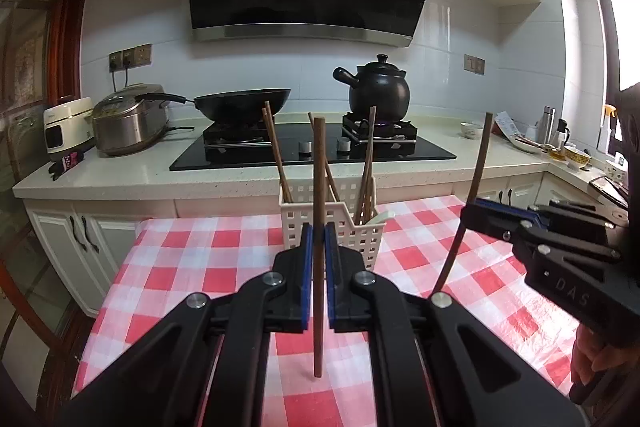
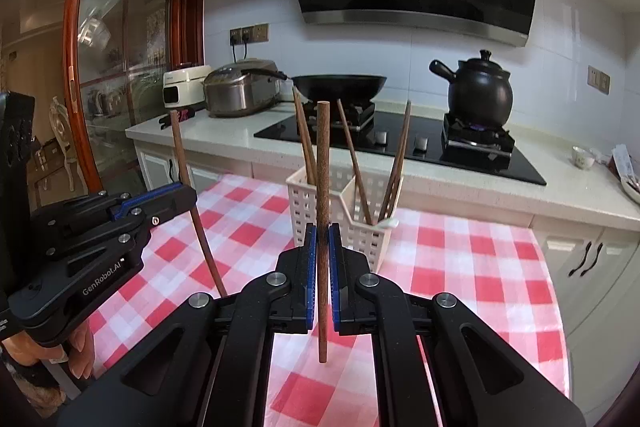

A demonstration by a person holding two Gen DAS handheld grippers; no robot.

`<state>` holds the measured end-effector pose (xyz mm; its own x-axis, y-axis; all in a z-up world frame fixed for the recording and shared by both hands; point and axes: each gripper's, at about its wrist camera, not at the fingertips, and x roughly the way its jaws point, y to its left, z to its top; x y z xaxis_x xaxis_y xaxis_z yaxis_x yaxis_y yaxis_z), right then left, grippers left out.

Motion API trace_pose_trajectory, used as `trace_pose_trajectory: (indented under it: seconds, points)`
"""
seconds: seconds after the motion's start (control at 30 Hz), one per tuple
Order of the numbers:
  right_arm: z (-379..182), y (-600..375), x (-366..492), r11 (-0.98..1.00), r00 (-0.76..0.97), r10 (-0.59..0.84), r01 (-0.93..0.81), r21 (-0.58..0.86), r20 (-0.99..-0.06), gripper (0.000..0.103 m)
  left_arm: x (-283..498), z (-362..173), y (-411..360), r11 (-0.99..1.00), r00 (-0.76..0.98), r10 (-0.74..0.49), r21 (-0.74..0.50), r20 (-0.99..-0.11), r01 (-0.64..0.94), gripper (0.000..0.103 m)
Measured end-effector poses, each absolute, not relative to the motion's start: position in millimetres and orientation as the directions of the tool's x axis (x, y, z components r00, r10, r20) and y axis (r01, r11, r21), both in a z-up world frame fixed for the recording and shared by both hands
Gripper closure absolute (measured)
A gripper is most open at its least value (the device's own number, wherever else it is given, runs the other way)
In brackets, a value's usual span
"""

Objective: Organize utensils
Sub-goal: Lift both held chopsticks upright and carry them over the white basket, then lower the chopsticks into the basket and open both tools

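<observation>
left gripper [image 1: 318, 239] fingers are clamped on an upright wooden chopstick [image 1: 318, 187]; right gripper [image 2: 322, 243] fingers likewise pinch a second chopstick [image 2: 322, 187]. both sticks hang above the red-checked worktop [image 1: 192, 259], just before the white basket [image 1: 296, 215] holding more chopsticks [image 1: 276, 151].

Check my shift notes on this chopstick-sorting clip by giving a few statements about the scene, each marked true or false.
1. Each gripper is shut on one wooden chopstick: the left gripper on the left chopstick, the right gripper on the right chopstick. True.
2. The white basket is empty. False: several chopsticks stand in it.
3. The basket stands on a red checked tablecloth. True.
4. Both held chopsticks lie flat on the cloth. False: they are held roughly upright.
5. A black clay pot sits on the stove. True.
</observation>
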<state>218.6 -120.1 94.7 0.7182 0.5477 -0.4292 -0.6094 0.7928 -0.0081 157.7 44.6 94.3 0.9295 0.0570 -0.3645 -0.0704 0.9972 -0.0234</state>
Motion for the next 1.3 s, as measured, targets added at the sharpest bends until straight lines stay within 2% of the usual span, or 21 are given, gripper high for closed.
trace_pose_trajectory:
  seconds: [0.37,0.83,1.13,1.3]
  points:
    - [132.5,-107.9,246.1,0.795,0.751,0.546,-0.604,-0.054,-0.371,0.097,183.2,131.8,51.2,0.996,0.953,0.085,0.019,-0.292,-0.083,0.097]
    - [171.1,-87.3,316.2,0.801,0.767,0.548,-0.597,-0.057,-0.334,0.097,256.9,206.7,62.4,0.995,0.975,0.095,0.019,-0.199,-0.093,0.097]
    - [164.6,-70.3,364.6,0.801,0.755,0.551,-0.598,-0.029,-0.355,0.097,317.9,212.5,79.4,0.994,0.973,0.108,-0.007,-0.204,-0.112,0.097]
    - [144.4,-59.9,395.6,0.801,0.741,0.539,-0.598,-0.028,-0.401,0.097,349.5,187.5,85.9,0.994,0.964,0.101,-0.023,-0.248,-0.110,0.097]
